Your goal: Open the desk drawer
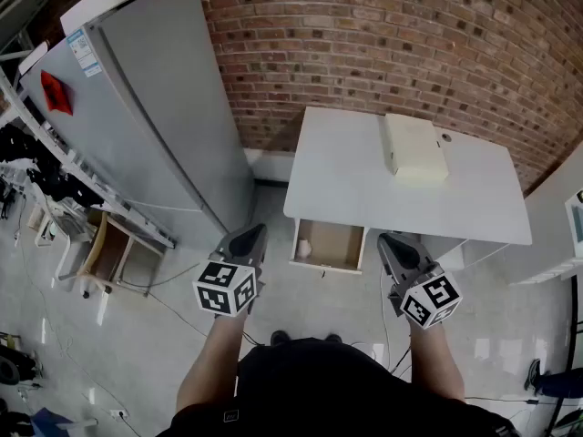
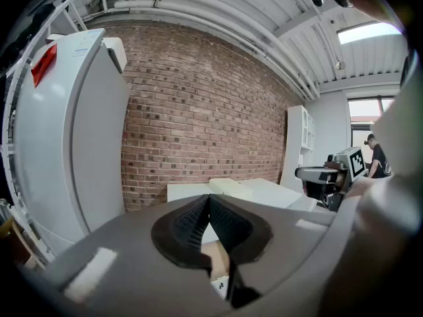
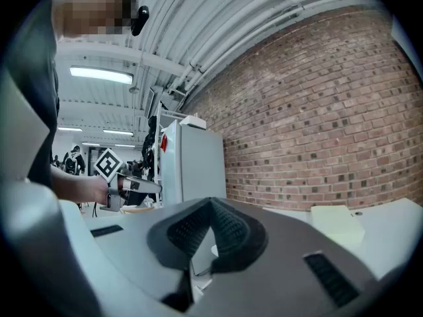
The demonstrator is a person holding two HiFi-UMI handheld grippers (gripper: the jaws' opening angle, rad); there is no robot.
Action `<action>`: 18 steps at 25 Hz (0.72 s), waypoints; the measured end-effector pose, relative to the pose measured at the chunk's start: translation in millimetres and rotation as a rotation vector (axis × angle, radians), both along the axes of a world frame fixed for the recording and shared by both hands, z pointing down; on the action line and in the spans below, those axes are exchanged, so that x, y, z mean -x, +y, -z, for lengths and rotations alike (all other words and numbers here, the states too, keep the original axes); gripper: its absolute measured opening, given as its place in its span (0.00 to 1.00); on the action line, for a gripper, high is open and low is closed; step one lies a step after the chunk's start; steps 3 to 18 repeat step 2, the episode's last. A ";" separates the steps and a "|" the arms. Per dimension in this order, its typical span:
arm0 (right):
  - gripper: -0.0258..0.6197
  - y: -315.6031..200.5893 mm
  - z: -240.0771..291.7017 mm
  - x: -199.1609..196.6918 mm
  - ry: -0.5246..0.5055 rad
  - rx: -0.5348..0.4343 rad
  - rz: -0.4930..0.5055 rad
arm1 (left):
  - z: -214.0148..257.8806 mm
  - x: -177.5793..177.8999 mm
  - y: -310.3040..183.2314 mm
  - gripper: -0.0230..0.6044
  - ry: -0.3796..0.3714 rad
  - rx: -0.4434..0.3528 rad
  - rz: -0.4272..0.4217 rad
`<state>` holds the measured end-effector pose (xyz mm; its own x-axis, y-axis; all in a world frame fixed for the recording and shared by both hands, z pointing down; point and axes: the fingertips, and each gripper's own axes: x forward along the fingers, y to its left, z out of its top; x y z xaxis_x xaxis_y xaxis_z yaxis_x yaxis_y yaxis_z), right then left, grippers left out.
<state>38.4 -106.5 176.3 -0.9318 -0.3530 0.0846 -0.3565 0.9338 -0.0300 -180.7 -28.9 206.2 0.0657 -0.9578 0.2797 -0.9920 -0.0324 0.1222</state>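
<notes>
left tool (image 1: 250, 237): clenched, empty, just left of the drawer
right tool (image 1: 392, 244): clenched, empty
drawer (image 1: 328, 244): pulled out under the desk's (image 1: 346, 185) front edge, between both tools

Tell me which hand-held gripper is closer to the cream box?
Right. The right hand-held gripper is in front of the cream box; the left hand-held gripper is farther left.

Black shirt (image 1: 319, 385), grey hand-held grippers (image 1: 256, 233) (image 1: 389, 241)
</notes>
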 end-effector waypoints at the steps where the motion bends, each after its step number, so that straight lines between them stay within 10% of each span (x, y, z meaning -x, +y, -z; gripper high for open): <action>1: 0.06 -1.3 -0.6 0.3 0.001 0.000 -0.001 | -1.2 0.7 -0.8 0.05 0.001 0.001 0.000; 18: 0.06 -2.6 -1.2 0.5 0.001 0.000 -0.003 | -2.3 1.3 -1.5 0.05 0.002 0.003 -0.001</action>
